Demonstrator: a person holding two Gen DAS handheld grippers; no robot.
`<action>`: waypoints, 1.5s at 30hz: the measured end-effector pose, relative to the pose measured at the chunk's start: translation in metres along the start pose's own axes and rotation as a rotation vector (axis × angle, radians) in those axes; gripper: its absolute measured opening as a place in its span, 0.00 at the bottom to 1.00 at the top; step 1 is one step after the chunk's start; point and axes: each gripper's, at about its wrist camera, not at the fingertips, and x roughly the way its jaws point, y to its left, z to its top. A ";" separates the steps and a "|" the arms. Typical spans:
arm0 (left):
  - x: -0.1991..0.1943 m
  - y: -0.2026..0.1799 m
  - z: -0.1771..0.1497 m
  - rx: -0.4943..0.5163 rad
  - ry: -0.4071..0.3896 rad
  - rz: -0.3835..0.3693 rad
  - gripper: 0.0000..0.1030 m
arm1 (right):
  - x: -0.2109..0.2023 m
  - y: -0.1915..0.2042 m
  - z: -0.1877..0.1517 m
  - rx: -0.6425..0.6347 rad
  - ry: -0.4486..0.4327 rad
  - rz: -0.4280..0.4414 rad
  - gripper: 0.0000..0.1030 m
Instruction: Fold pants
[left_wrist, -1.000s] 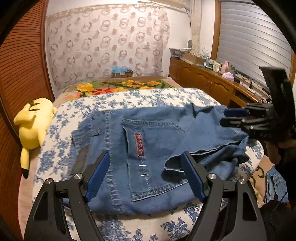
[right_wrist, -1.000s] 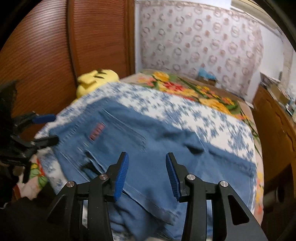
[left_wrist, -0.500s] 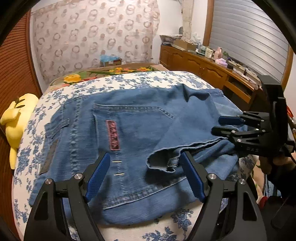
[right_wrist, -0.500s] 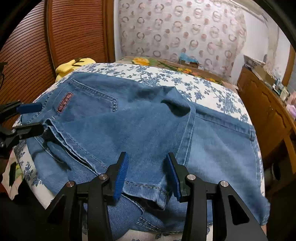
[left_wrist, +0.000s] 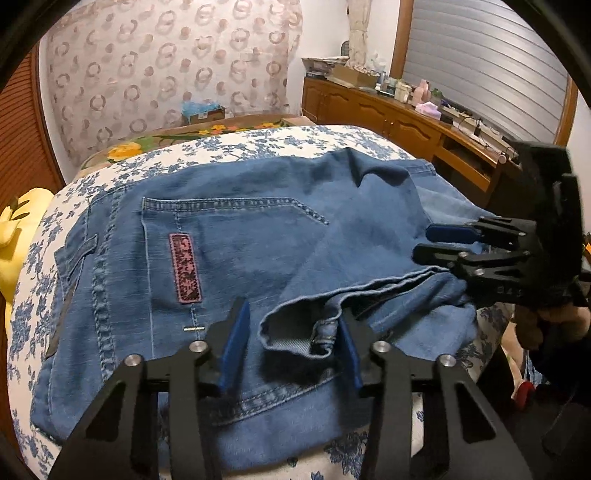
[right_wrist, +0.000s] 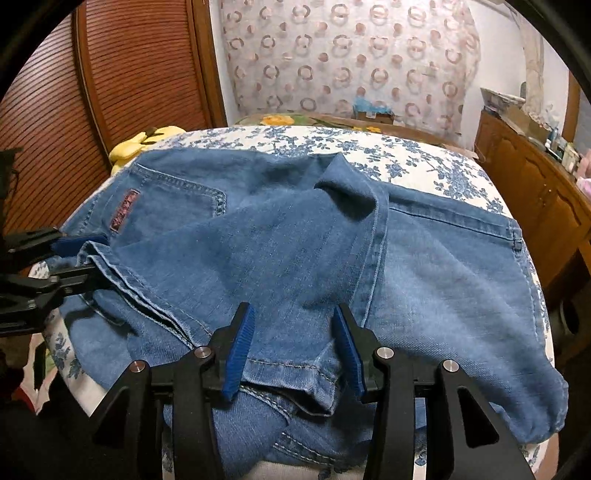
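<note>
Blue jeans (left_wrist: 236, 236) lie on a floral bedspread, back pocket with a pink label (left_wrist: 184, 267) facing up. The leg ends are folded over toward the waist; their hem (left_wrist: 295, 325) lies between my left gripper's fingers. My left gripper (left_wrist: 291, 347) is open just above the hem. My right gripper (right_wrist: 293, 347) is open around a hem fold (right_wrist: 291, 369) at the near edge. The jeans fill the right wrist view (right_wrist: 295, 251). Each gripper shows in the other's view, the right one (left_wrist: 439, 243) and the left one (right_wrist: 70, 258), both at the fabric's edge.
A yellow plush toy (left_wrist: 14, 229) lies at the bed's left side by a wooden slatted wall (right_wrist: 122, 77). A wooden cabinet (left_wrist: 399, 118) with clutter runs along the right. A patterned curtain (left_wrist: 170, 70) hangs behind the bed.
Both grippers have moved in closer to the folded jeans; the left gripper's fingers have narrowed somewhat around the hem. The right gripper now has a hem fold between its fingers.
</note>
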 end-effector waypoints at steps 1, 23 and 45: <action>0.002 -0.001 0.001 0.004 0.004 0.001 0.38 | -0.004 -0.002 0.000 0.006 -0.009 0.008 0.45; 0.010 -0.002 0.000 -0.004 -0.019 0.022 0.25 | -0.021 -0.036 -0.020 0.083 0.001 0.131 0.24; -0.099 0.017 0.025 -0.038 -0.254 0.022 0.08 | -0.084 -0.015 0.038 -0.038 -0.288 0.240 0.10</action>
